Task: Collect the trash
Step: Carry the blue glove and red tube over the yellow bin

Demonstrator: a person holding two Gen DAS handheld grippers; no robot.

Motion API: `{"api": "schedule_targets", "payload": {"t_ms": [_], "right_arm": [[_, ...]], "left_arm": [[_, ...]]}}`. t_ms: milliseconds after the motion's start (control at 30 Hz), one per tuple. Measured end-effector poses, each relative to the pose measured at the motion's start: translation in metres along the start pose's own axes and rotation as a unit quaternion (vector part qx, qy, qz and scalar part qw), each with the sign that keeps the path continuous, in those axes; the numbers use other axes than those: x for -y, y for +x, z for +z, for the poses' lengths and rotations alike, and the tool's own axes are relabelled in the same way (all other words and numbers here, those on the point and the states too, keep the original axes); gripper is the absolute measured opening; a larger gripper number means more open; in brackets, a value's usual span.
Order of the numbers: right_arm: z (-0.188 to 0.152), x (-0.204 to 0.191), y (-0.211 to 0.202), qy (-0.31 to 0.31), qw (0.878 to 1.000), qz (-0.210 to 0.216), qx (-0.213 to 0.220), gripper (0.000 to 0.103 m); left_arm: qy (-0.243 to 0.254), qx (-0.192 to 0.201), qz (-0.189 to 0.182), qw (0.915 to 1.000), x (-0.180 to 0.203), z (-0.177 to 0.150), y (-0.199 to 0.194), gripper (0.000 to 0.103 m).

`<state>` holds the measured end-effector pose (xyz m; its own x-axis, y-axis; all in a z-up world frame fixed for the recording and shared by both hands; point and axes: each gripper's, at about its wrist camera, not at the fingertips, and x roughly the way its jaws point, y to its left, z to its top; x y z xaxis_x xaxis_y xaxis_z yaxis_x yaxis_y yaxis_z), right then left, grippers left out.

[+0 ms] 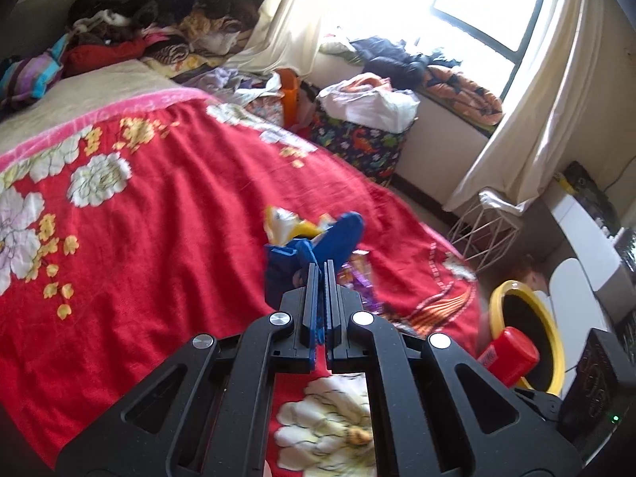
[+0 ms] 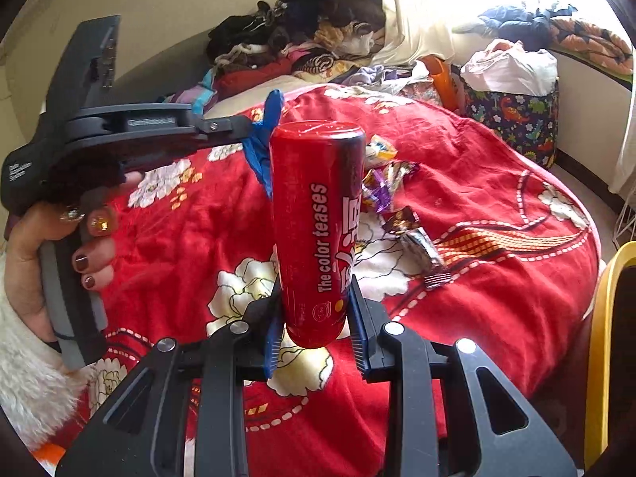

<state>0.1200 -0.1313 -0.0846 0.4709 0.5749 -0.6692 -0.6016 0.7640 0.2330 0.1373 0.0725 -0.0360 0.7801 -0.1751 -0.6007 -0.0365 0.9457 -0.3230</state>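
Red tube (image 2: 318, 234) base hidden between claw (image 2: 318, 318) pads

Bright window (image 1: 489, 12), cream curtains (image 1: 528, 119) — red-blanketed bed (image 1: 159, 218).

Black tool (image 2: 254, 127), blue pads; fluffy white sleeve (image 2: 28, 381), possibly fleece.

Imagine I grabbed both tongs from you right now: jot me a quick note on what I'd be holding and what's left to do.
Left tongs: shut on a blue wrapper, lifted above the bed.
Right tongs: clamped on a red can, its base between the pads.
Yellow-rimmed bin: beside the bed, on the right in the left view.
Done: two pieces picked up, neither binned yet.
Left: drop both in, then fetch the purple and silver wrappers and the yellow-white wrapper lying on the red blanket.
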Motion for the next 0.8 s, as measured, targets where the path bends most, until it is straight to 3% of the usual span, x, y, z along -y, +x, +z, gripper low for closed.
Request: {"api": "schedule_targets", "payload": {"t_ms": [800], "right_arm": [[0.005,0.043,-0.054,0.048,0.996,-0.042,0.058,0.028]], "left_arm": [[0.062,0.006,-0.064,0.9960,0.078,0.001,-0.010,0.000]]}}
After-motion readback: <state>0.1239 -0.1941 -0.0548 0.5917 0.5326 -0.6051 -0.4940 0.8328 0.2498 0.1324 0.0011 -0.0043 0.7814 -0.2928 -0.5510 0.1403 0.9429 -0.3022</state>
